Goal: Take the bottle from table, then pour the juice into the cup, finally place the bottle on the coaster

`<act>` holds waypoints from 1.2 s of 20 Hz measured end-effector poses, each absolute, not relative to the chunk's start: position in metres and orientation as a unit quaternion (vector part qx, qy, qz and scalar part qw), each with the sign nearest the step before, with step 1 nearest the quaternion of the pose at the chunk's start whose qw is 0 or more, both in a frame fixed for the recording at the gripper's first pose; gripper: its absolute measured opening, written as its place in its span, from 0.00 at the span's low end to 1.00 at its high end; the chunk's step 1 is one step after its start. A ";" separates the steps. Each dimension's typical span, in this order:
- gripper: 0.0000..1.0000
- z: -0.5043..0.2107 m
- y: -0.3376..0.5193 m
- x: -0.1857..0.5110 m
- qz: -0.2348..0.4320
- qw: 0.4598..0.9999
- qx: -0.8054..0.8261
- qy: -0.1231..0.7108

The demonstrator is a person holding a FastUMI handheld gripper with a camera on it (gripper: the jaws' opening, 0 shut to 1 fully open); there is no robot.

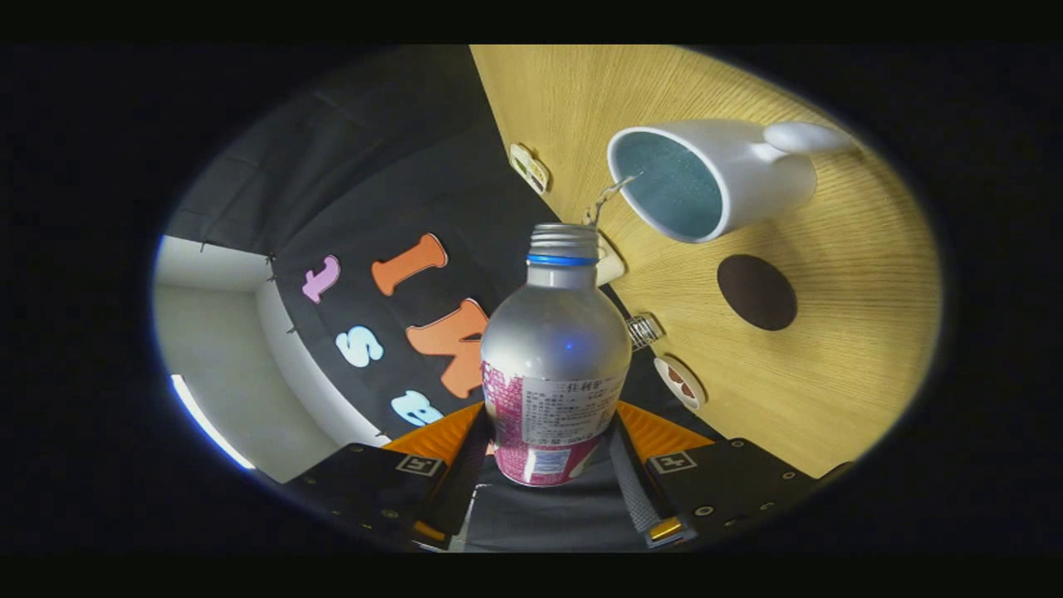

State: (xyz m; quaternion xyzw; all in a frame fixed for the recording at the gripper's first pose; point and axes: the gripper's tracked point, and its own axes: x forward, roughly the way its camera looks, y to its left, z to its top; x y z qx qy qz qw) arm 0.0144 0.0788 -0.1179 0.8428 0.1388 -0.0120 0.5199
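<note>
Bottle (555, 357) clamped in gripper (552, 465), near cup (714, 178)

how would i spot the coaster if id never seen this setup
Start at the wooden table, beyond the bottle the claw grips. Beside the white cup lies the coaster: flat, dark brown, round, bare.

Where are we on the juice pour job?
Done: the bottle is off the table, clamped between the gripper's fingers. In hand: the pour; the view is rolled, the open neck aims at the white cup, and a thin stream runs from the mouth into it. Left: finish pouring, then set the bottle on the dark round coaster, lying bare beside the cup.
</note>
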 end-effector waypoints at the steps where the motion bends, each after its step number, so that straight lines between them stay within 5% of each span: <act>1: 0.75 -0.118 0.079 0.015 -0.012 0.518 0.844 0.140; 24: 0.75 -0.107 0.077 0.020 -0.003 0.461 0.880 0.115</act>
